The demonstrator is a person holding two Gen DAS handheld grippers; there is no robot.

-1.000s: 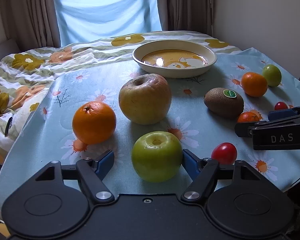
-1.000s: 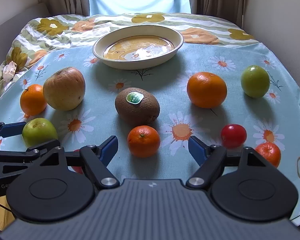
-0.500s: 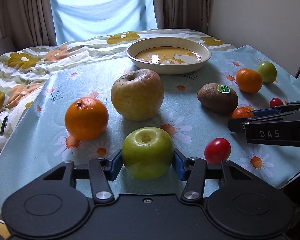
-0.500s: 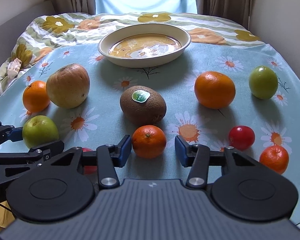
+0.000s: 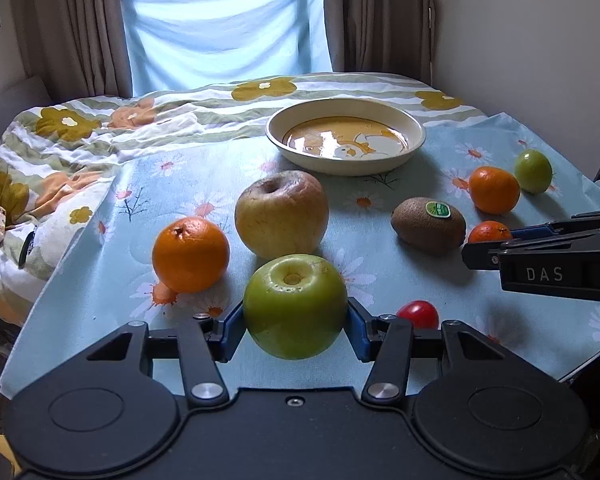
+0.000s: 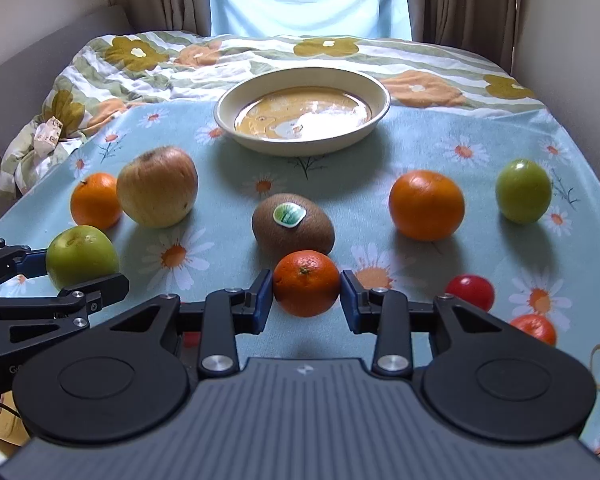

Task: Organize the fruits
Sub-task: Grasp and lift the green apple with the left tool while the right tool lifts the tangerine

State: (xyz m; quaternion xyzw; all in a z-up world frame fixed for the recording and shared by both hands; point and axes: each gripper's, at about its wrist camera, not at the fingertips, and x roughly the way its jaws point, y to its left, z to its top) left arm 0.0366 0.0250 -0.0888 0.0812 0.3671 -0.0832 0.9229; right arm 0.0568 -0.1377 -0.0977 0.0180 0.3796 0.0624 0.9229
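Note:
In the left wrist view my left gripper (image 5: pixel 295 320) is shut on a green apple (image 5: pixel 295 306), its blue pads pressing both sides, and the apple hangs just above the cloth. In the right wrist view my right gripper (image 6: pixel 306 300) is shut on a small mandarin (image 6: pixel 306 283), which sits low on the cloth in front of a kiwi (image 6: pixel 293 229). A cream bowl (image 6: pixel 300 146) with an orange picture inside stands empty at the back centre. The green apple (image 6: pixel 82 256) also shows at the left of the right wrist view.
Spread over the daisy-print cloth are a large yellowish apple (image 6: pixel 157 186), an orange (image 6: pixel 95 200), a bigger orange (image 6: pixel 426 204), a small green fruit (image 6: pixel 523 191), a red tomato (image 6: pixel 470 291) and another mandarin (image 6: pixel 534 328). The cloth's edge drops off at left and right.
Both grippers closed from wide open: the left onto the green apple, the right onto the mandarin. The left gripper then rose a little with the apple.

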